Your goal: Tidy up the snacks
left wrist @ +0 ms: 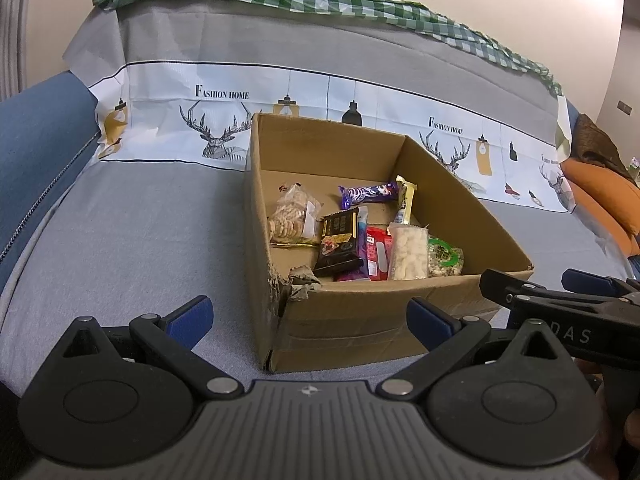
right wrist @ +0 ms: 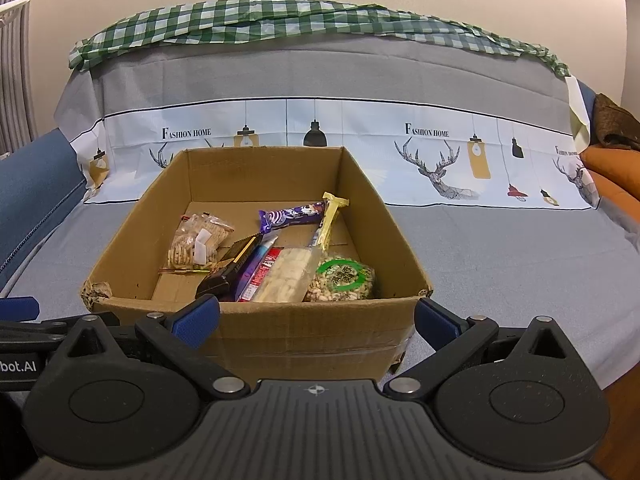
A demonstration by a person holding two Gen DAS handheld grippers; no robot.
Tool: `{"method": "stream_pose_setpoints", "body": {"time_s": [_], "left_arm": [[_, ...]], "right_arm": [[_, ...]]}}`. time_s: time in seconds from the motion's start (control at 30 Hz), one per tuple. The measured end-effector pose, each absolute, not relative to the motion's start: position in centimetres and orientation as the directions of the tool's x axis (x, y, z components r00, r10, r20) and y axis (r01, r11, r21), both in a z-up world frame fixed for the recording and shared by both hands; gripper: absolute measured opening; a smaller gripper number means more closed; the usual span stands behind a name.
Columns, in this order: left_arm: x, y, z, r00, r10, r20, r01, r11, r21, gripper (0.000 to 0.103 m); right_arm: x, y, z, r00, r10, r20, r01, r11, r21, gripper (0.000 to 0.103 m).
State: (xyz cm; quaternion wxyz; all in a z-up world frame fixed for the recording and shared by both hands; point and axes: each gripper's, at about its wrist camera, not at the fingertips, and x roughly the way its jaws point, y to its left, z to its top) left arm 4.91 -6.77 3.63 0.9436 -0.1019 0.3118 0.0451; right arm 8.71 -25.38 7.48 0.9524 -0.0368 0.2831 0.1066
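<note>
An open cardboard box (left wrist: 448,292) (right wrist: 312,320) sits on the grey-covered sofa seat. Inside lie several snacks: a clear bag of crackers (left wrist: 290,216) (right wrist: 196,242), a purple bar (left wrist: 368,194) (right wrist: 292,214), a yellow-white stick (left wrist: 404,200) (right wrist: 330,218), a black packet (left wrist: 338,240) (right wrist: 228,270), a red packet (left wrist: 378,254), a white puffed snack (left wrist: 408,252) (right wrist: 286,278) and a green-labelled rice cake (left wrist: 446,256) (right wrist: 342,278). My left gripper (left wrist: 310,316) is open in front of the box's near-left corner. My right gripper (right wrist: 318,316) is open before the near wall. Both are empty.
The right gripper's body (left wrist: 560,304) shows at the right edge of the left wrist view. A green checked cloth (right wrist: 280,20) lies over the sofa back. An orange cushion (left wrist: 600,204) sits at the right, a blue armrest (left wrist: 36,152) at the left. The box's near-left corner (left wrist: 296,280) is torn.
</note>
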Motion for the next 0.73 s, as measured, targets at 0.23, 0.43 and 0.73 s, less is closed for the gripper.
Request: {"method": "stream_pose_setpoints", "body": {"time_s": [0.23,0.43,0.73], "left_arm": [[4.9,-6.8,3.4,0.803,0.020,-0.596,-0.143,0.977,-0.160,0.103],[5.3,-6.7,3.1,0.796,0.018,-0.606,-0.149,0.974,-0.168,0.103],[5.9,-6.7,2.5,0.795,0.001,-0.607,-0.140,0.973,-0.182,0.103]], "right_arm": [[8.5,-25.6,7.8,0.823,0.188,-0.536,-0.221,0.975,0.003,0.102],[8.7,-25.3,7.7,0.825,0.189,-0.533,-0.226,0.974,-0.005,0.102],[9.2,-25.7,7.6,0.825,0.190,-0.532,-0.216,0.976,0.013,0.102]]}}
